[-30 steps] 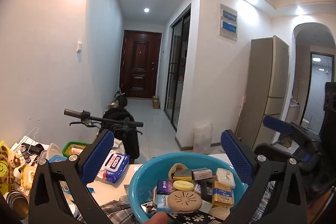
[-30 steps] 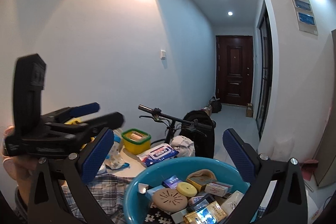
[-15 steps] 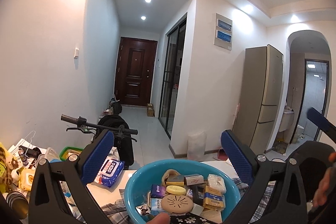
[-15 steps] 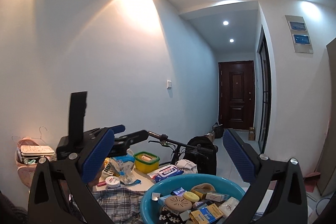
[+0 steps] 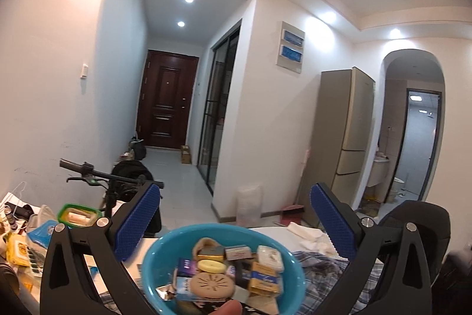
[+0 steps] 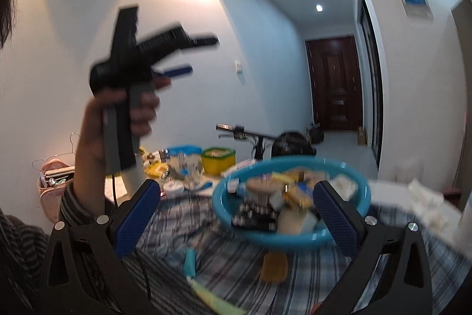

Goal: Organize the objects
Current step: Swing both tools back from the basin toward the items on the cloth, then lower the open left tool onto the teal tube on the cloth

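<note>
Nothing is gripped by the left gripper (image 5: 234, 222) or the right gripper (image 6: 236, 213); both are spread wide. The round teal plastic basin (image 5: 165, 253), heaped with small boxes, sits below on checked cloth (image 6: 206, 226), probably awaiting sorting.

A round blue bowl (image 5: 153, 264) sat on a striped cloth (image 6: 224, 259) on the tabletop. It was heaped with little things: a tan round disc with slits (image 5: 211, 283), a yellow round soap (image 5: 211, 266), small boxes (image 5: 237, 252) and a black flat pack with white dots (image 6: 255, 218) leaning at the front.
</note>
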A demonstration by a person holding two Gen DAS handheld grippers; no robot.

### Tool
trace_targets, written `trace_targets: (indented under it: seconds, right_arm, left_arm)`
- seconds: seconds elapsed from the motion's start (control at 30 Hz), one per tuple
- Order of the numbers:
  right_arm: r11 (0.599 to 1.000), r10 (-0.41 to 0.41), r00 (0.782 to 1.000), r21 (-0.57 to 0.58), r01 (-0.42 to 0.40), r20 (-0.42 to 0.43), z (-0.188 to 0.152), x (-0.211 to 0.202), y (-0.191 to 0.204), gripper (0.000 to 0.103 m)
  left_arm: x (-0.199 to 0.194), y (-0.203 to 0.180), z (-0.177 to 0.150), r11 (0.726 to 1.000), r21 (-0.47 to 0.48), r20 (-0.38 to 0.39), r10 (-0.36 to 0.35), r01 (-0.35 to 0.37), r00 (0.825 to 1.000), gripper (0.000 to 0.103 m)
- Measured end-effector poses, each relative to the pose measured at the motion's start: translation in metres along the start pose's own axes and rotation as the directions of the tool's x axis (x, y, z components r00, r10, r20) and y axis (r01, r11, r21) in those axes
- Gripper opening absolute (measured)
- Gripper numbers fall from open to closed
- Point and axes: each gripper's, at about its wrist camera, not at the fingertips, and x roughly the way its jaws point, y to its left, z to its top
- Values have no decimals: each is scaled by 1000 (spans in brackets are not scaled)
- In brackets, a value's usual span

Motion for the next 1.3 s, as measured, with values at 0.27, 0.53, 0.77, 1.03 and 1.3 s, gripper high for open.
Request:
trace_targets:
  seconds: [0.27, 0.53, 0.77, 1.03, 1.3]
  right_arm:
    - [993, -109, 994, -43, 109, 1, -55, 2, -6, 103]
    - [987, -150, 988, -69, 147, -36, -58, 8, -5, 103]
    - [989, -146, 988, -10, 146, -51, -58, 0, -16, 103]
    - [986, -154, 987, 49, 156, -48, -57, -7, -25, 103]
    - [986, -161, 986, 26, 162, -47, -56, -8, -20, 103]
  left_arm:
    - [10, -30, -6, 998, 55, -18, -8, 9, 1000, 103]
    - [32, -59, -23, 993, 115, -70, -7, 16, 997, 103]
    - [29, -77, -31, 975, 166, -150, -121, 146, 981, 103]
    - [3, -64, -64, 960, 241, -300, -68, 145, 951, 103]
    - [-6, -9, -156, 950, 256, -491, -30, 177, 871, 103]
